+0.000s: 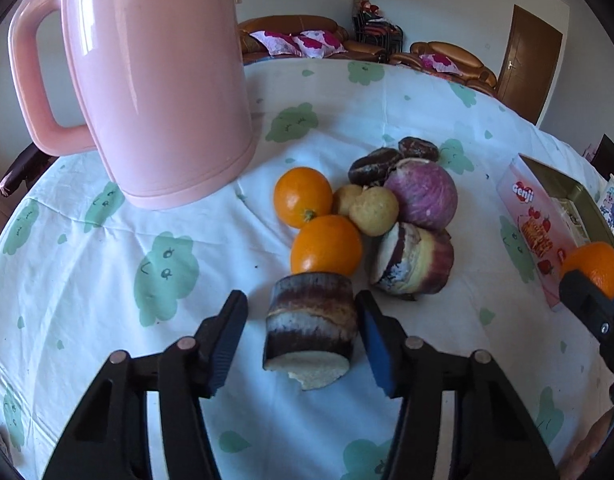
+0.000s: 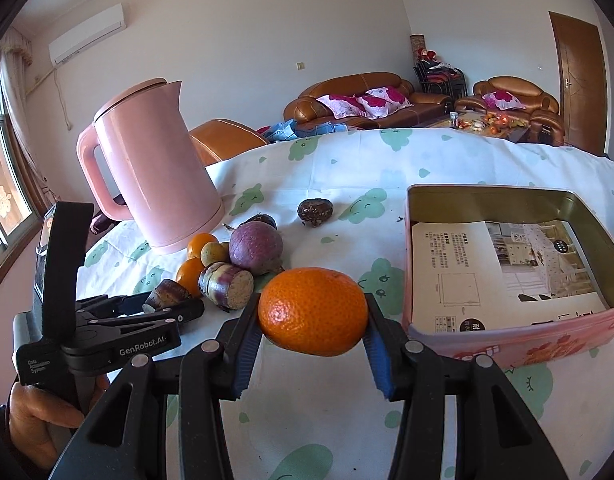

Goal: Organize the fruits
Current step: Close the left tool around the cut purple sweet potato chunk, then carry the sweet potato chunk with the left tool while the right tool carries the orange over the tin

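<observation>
The orange in the right gripper looks firm and round, light enough to carry with ease but apt to roll if released on the cloth; its pebbled rind should grip well against the blue pads, and the widest part of the fruit, where the pads sit now, is the sound place to hold it; squeezed hard it would likely bruise. It hangs above the tablecloth, just beside the open pink tin, which I judge to be where the fruit is bound. The right tongs are closed to the width of the orange, both pads pressed on its sides. The left gripper stands wide, its fingers either side of a cut sugarcane piece lying on the cloth; the right-hand pad is touching or nearly touching the cane and the left-hand one stands clear, so nothing is gripped. The cane looks stiff, dense and hard-skinned, best pinched across its round sides. Beyond it the pile lies close together: two small oranges, a second cane stub, a purple turnip-like root; the pink kettle stands near.
</observation>
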